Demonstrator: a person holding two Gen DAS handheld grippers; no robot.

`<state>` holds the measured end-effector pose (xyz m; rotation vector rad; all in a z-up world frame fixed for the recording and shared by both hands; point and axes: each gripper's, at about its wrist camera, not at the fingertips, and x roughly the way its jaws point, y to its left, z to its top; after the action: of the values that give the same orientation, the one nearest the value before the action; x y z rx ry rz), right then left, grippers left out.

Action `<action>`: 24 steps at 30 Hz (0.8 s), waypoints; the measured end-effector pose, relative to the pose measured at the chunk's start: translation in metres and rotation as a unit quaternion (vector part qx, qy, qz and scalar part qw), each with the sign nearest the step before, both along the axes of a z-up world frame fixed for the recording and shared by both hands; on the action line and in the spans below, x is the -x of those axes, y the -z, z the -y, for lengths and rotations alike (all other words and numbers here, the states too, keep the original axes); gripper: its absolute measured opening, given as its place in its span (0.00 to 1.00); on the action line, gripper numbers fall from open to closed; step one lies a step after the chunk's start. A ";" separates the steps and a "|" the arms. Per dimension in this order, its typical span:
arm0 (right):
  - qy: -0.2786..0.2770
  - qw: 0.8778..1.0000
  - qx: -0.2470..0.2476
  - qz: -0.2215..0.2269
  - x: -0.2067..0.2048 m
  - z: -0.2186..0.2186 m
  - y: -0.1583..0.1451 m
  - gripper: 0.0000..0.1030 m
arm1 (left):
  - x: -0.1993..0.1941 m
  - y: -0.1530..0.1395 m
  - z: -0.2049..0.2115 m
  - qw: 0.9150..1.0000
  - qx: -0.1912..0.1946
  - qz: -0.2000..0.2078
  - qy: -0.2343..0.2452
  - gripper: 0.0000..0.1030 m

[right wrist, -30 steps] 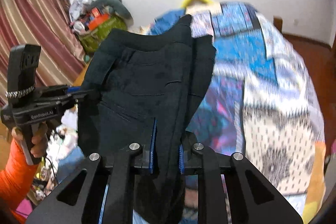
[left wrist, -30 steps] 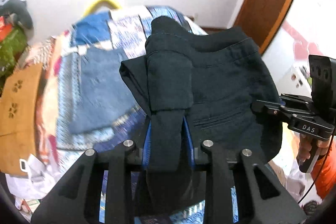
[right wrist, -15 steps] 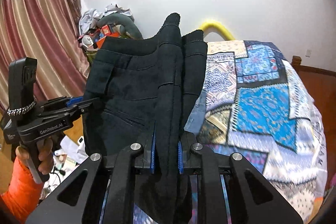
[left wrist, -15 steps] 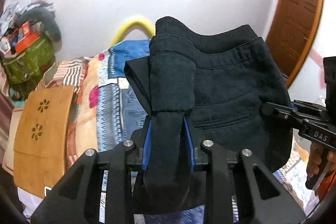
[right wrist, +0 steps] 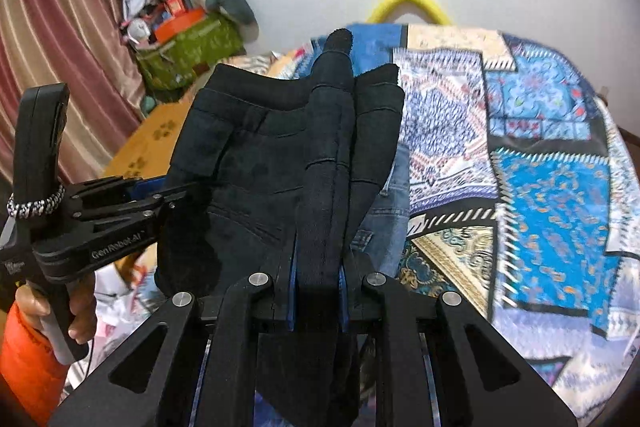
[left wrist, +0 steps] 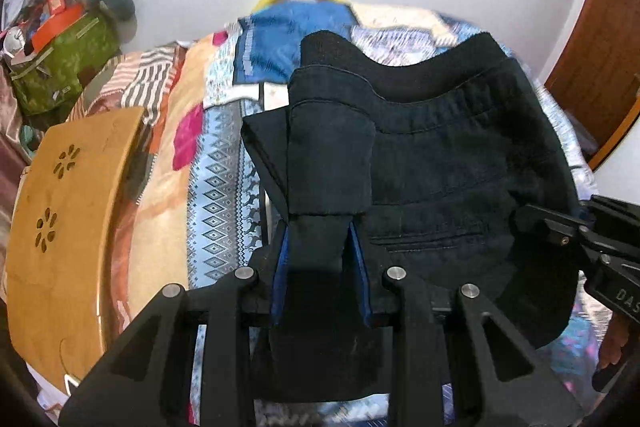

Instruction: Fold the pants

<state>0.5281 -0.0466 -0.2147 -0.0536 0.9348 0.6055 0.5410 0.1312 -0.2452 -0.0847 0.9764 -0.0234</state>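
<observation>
The dark navy pants hang in the air above the bed, held up between both grippers with the waistband at the top. My left gripper is shut on a bunched fold of the pants' left side. My right gripper is shut on the pants at their right side. In the right wrist view the left gripper shows from the side, clamped on the cloth. In the left wrist view the right gripper shows at the right edge.
A bed with a patchwork blue quilt lies below and ahead. Blue jeans lie on it under the pants. A wooden lap table sits at the left. A green bag of clutter stands by the wall; a door is at the right.
Both grippers have tilted down and forward with the pants, so the quilt fills more of the views. The grip on the pants is unchanged.
</observation>
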 end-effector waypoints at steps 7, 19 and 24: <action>0.032 0.998 0.040 -0.047 -0.028 0.000 0.045 0.13 | -0.027 0.043 -0.001 0.999 -0.038 -0.023 -0.003 0.28; 0.027 0.997 0.072 -0.011 0.016 0.027 0.014 0.31 | 0.011 0.024 -0.007 0.999 -0.028 -0.034 -0.009 0.28; 0.014 0.996 0.038 0.085 0.071 0.037 -0.062 0.31 | 0.063 -0.046 0.010 0.999 -0.028 0.027 0.003 0.29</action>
<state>0.4573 -0.0836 -0.1527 -0.1574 0.7927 0.5311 0.4779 0.1209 -0.1989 -0.0293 0.9236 -0.0034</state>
